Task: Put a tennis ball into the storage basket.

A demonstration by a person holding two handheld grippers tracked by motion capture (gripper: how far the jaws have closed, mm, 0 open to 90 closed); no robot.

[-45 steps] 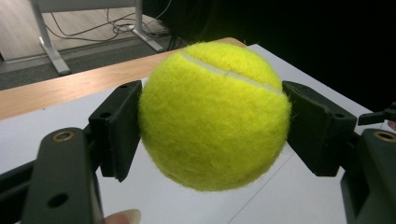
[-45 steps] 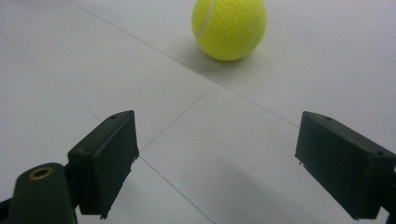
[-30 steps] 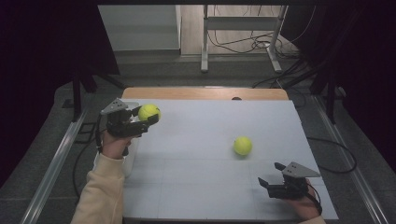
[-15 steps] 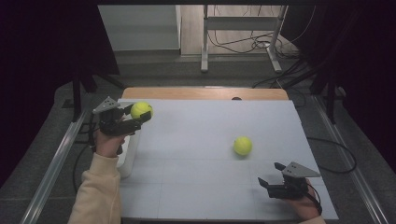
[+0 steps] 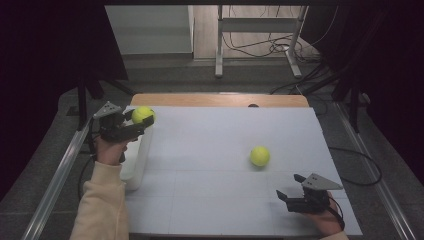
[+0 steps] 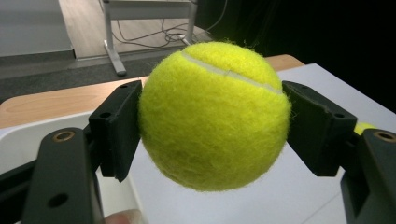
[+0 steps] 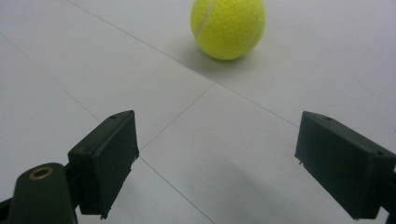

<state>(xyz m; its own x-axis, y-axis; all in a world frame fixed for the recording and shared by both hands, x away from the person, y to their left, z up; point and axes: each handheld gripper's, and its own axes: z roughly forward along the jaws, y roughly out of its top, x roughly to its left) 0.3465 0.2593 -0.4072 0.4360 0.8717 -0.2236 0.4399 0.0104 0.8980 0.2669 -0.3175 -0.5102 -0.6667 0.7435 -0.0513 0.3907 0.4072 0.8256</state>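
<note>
Two tennis balls, two grippers. Held ball (image 5: 143, 114): clamped between the jaws of the left gripper (image 5: 137, 123), in the air above the table's (image 5: 210, 200) left edge near the far-left corner, over a white bin (image 5: 136, 165). Round, no long axis; its seam runs slantwise across the top in the left gripper view. Second ball (image 5: 260, 156) rests right of the table's centre. Right gripper (image 5: 289, 187), near-right corner: jaws apart, nothing between, pointing at that ball.

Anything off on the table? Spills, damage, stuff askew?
Nothing stands out. One tennis ball is clamped cleanly in the left gripper above a white bin at the table's left edge; the other ball sits on the mat, intact.
</note>
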